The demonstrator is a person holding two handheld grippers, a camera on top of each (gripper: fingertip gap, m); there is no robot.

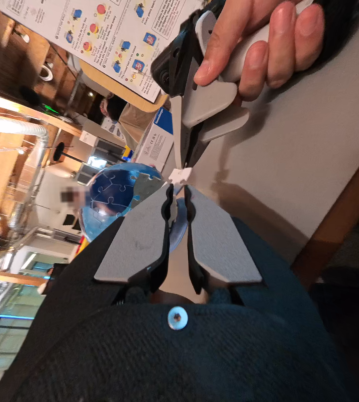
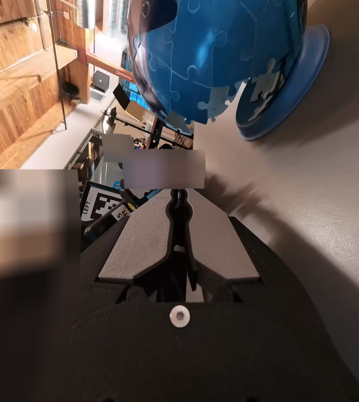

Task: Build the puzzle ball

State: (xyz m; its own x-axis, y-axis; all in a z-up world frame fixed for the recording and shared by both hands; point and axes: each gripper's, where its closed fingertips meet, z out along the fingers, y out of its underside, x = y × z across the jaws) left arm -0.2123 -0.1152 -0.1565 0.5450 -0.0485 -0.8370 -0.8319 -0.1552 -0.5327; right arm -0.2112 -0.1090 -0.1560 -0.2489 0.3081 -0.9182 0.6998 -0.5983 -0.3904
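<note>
Your right hand-held gripper (image 1: 183, 166) is clenched on a small white puzzle piece (image 1: 179, 175), pinched at its edge by the fingertips; the left wrist view shows it held just above the counter (image 1: 293, 152), right in front of your left hand-held gripper (image 1: 177, 189). The left one stands with its jaws a little apart, and a pale sliver sits against the inner face of one finger — whether that is a second piece in its grip or only something behind the gap, you cannot tell from here.

The puzzle ball (image 2: 206, 56) rests on its blue stand (image 2: 287, 104) on the counter, mostly closed, with an open gap low on its side near the stand.

Expect the piece to be light, thin and stiff, probably smooth plastic and so apt to slip or twist between flat pads. Hold it by a plain edge and leave the tabs free to seat. The ball is likely hollow and light, and a push may roll it off the stand, so brace it.

The left wrist view gives you the piece, your hand (image 1: 261, 47) on the right tool, the printed instruction sheet (image 1: 100, 39) and a box (image 1: 154, 139). The right wrist view gives you the gap's jagged outline up close — but there the piece is only a thin pale sliver between its own closed tips (image 2: 179, 191).
</note>
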